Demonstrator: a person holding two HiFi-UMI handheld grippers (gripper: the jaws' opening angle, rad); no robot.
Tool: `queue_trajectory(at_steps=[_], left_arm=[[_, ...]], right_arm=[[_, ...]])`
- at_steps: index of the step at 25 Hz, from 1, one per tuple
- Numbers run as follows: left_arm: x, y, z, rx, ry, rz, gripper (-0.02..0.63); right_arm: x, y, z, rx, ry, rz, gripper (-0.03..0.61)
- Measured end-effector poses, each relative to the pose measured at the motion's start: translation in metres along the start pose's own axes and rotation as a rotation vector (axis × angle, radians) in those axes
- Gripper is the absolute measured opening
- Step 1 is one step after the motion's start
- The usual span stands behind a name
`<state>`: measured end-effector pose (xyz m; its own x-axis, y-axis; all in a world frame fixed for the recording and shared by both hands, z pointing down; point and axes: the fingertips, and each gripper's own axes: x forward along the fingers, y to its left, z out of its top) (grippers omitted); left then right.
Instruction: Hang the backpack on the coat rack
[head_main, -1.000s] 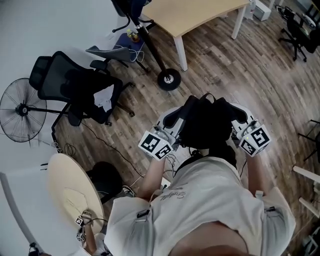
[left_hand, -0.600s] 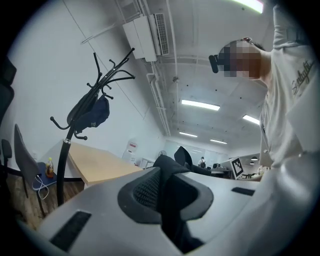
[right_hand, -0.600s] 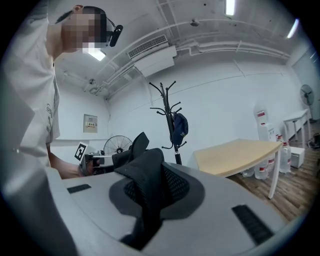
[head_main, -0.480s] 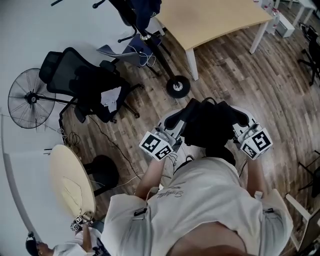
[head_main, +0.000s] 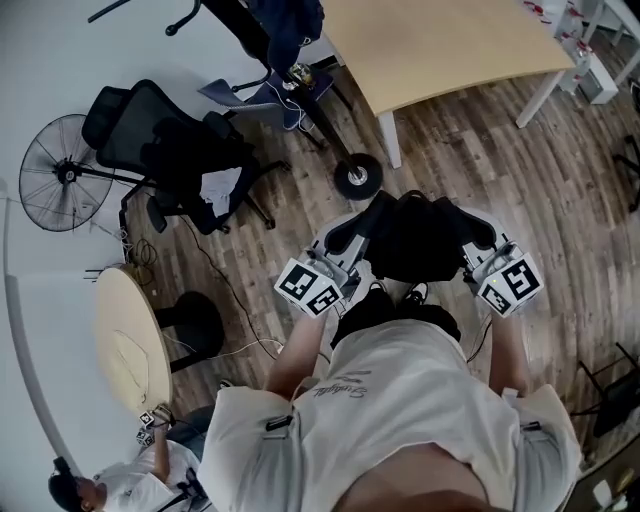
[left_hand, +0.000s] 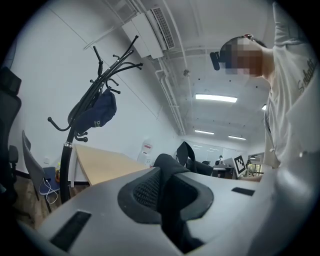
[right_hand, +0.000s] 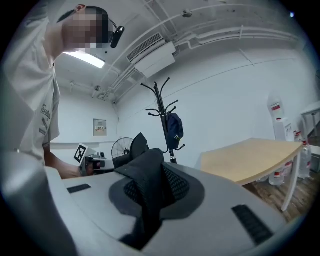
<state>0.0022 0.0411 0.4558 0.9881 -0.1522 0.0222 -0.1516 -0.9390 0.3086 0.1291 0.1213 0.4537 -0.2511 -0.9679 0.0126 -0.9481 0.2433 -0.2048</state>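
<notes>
I carry a black backpack (head_main: 415, 240) in front of me, between both grippers. My left gripper (head_main: 347, 242) is shut on a black padded strap (left_hand: 170, 195) of it. My right gripper (head_main: 478, 238) is shut on another black strap (right_hand: 146, 187). Both grippers point level. The black coat rack (head_main: 318, 115) stands ahead beside the desk, on a round base (head_main: 358, 177). A dark blue bag (left_hand: 96, 112) hangs from its hooks. The right gripper view shows the coat rack (right_hand: 161, 107) further off, with the blue bag (right_hand: 174, 131) on it.
A light wooden desk (head_main: 450, 40) stands right of the rack. A black office chair (head_main: 165, 150) and a standing fan (head_main: 58, 175) are to its left, with cables on the wooden floor. A round table (head_main: 125, 340) and another person (head_main: 130, 480) are at lower left.
I have walked toward the coat rack: its base and the desk have slid closer in the head view. Both grippers keep their hold on the backpack.
</notes>
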Motion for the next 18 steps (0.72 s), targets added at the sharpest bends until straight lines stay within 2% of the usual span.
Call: queue_trajectory(at_steps=[11,18], left_arm=[[0.046,0.050,0.004,-0.002,-0.019,0.004,0.040],[0.062,0.101,0.024,-0.004,-0.041,0.011,0.040]], right_arm=[[0.053,-0.055,-0.004,0.027,0.028,0.023,0.025],[0.112,-0.077,0.005,0.038,0.092,0.092,0.025]])
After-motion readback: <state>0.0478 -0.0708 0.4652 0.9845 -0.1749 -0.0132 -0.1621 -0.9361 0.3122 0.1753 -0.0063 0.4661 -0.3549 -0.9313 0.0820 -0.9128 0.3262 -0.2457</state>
